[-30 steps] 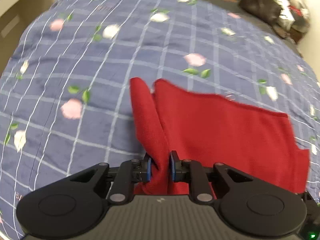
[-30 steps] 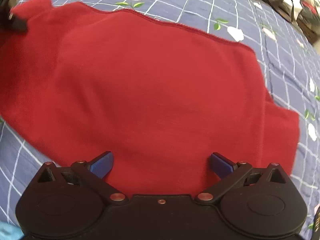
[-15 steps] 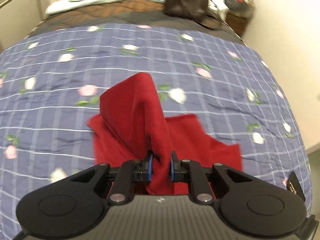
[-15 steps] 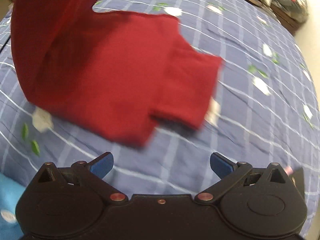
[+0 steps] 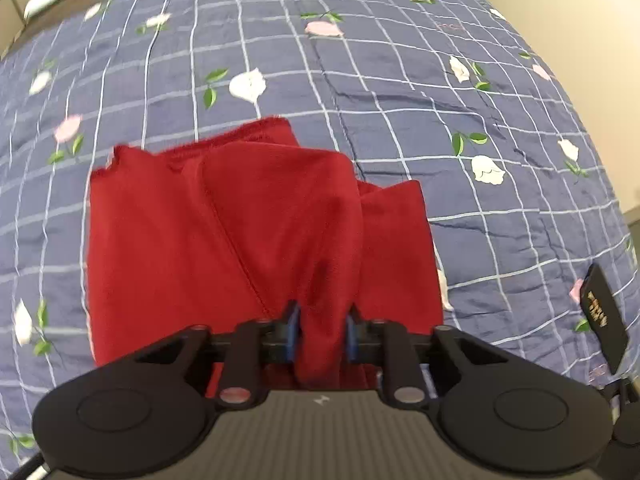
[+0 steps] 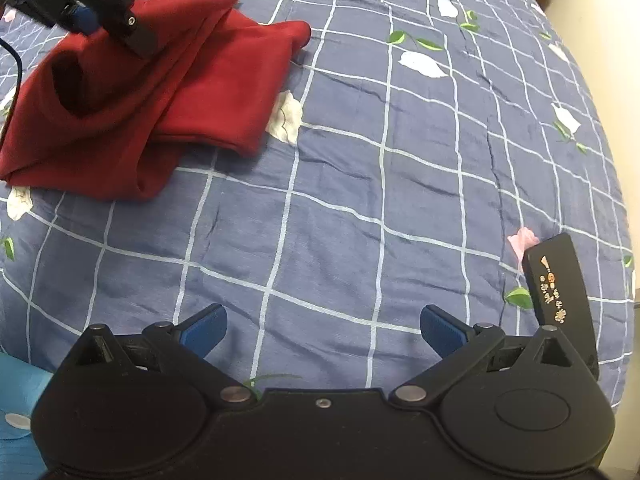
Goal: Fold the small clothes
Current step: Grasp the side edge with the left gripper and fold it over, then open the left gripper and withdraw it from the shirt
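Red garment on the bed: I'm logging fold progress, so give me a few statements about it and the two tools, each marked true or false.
1. The left tool is shut on the red garment. True.
2. The right tool holds a garment corner. False: it is open and holds nothing, over bare blue checked floral bedspread.
3. The garment lies spread in one flat layer. False: part is doubled over itself.
4. A light blue item shows at the right view's lower left edge. True.

Bare bedspread (image 6: 340, 200) lies before the right claw (image 6: 322, 330), seemingly unobstructed.
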Demonstrator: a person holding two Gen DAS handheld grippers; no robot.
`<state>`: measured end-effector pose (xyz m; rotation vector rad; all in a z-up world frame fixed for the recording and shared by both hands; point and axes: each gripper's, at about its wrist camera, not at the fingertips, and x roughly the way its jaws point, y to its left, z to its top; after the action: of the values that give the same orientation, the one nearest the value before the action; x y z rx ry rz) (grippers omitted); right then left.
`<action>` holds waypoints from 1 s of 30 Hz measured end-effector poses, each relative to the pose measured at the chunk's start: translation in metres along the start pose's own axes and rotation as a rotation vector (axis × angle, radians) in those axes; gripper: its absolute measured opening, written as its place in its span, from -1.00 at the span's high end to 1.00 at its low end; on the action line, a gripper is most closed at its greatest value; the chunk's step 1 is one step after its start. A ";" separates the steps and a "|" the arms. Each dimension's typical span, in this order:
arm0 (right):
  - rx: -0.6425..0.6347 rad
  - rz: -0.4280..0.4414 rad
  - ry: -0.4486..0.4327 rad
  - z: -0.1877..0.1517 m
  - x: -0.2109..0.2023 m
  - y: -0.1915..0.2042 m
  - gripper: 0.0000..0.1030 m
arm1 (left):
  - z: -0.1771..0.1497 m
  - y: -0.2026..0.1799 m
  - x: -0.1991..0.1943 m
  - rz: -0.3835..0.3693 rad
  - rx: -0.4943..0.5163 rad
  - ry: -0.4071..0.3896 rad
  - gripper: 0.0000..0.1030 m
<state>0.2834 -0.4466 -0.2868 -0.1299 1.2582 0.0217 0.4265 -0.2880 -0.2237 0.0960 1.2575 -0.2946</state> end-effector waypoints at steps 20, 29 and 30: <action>0.173 0.269 -0.200 0.102 -0.018 0.006 -0.99 | -0.047 0.133 -0.050 0.167 -0.495 -0.079 -0.97; 0.358 0.464 -0.112 0.159 0.016 0.020 -0.99 | -0.077 0.176 -0.032 0.206 -0.592 0.022 -0.97; 0.366 0.470 -0.117 0.161 0.017 0.020 -0.98 | -0.079 0.175 -0.031 0.207 -0.584 0.029 -0.97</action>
<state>0.4393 -0.4101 -0.2566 0.4778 1.1333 0.2003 0.3928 -0.0967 -0.2347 -0.2698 1.3061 0.2582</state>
